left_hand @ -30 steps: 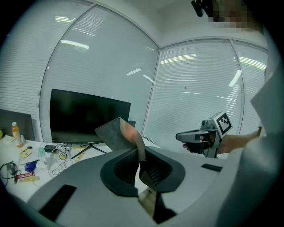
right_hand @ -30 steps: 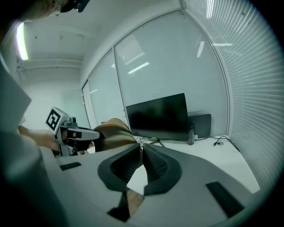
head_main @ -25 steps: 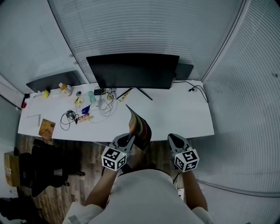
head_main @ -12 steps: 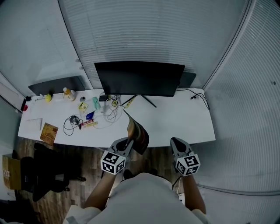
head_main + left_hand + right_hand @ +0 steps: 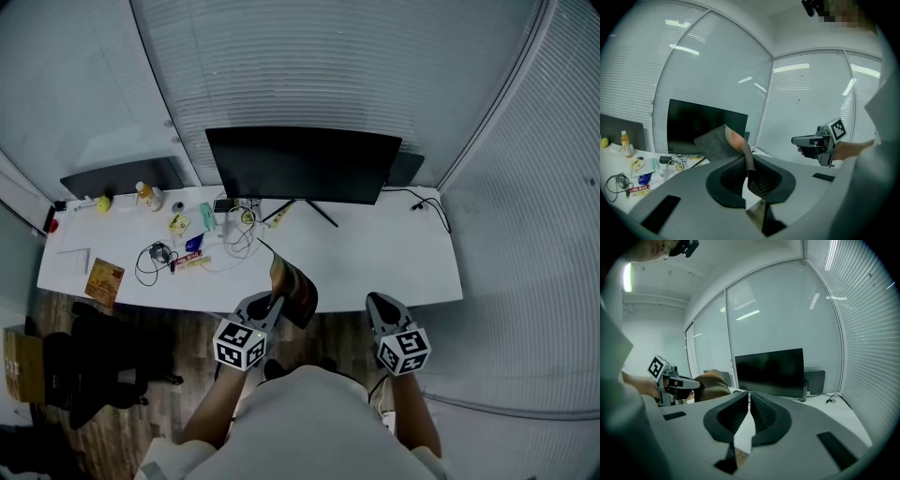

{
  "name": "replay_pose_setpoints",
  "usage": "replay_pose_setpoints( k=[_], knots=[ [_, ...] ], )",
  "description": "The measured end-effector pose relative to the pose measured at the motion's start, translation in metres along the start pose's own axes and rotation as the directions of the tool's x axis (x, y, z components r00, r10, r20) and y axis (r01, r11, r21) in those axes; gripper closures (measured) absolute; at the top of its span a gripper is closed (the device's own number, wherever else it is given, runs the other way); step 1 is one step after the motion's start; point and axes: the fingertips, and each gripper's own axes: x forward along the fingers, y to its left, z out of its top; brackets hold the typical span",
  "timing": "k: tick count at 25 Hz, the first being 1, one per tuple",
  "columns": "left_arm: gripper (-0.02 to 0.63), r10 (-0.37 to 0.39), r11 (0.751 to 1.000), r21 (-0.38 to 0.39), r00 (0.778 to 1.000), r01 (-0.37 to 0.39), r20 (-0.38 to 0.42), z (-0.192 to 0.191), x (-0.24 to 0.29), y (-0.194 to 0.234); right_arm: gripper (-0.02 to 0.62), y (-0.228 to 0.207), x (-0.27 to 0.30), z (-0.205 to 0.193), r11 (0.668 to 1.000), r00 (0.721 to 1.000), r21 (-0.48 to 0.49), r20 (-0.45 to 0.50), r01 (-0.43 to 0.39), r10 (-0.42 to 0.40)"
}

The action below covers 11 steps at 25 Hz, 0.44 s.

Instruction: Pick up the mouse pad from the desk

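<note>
Clamped by only 1 edge in the left claw, the floppy mouse pad may slip free; the right claw sits pressed together, empty.

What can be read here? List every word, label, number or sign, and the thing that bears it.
No text is legible.
Cubes on the left gripper and right gripper: black-and-white square markers, no letters.
Booklet, bottle and packets on the desk: print too small to read.
Monitor: dark, blank.
Mouse pad: coloured print, no lettering visible.
</note>
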Motion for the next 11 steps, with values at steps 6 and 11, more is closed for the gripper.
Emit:
replay_pose_setpoints(
  k=[6,11],
  knots=[
    [0.569,0.004,1.000,-0.002,1.000,-0.004,0.007,0.0032,0.0007,0.0061,0.557,0.0005,0.0040,0.0020,1.000,1.000,-0.006,-0.002,-0.002,0.002],
    [0.569,0.009,1.000,-0.001,1.000,-0.009,0.009,0.0044,0.0026,0.0097,0.557,0.0005,0.0079,0.0045,1.000,1.000,-0.009,0.002,-0.007,0.007]
  ],
)
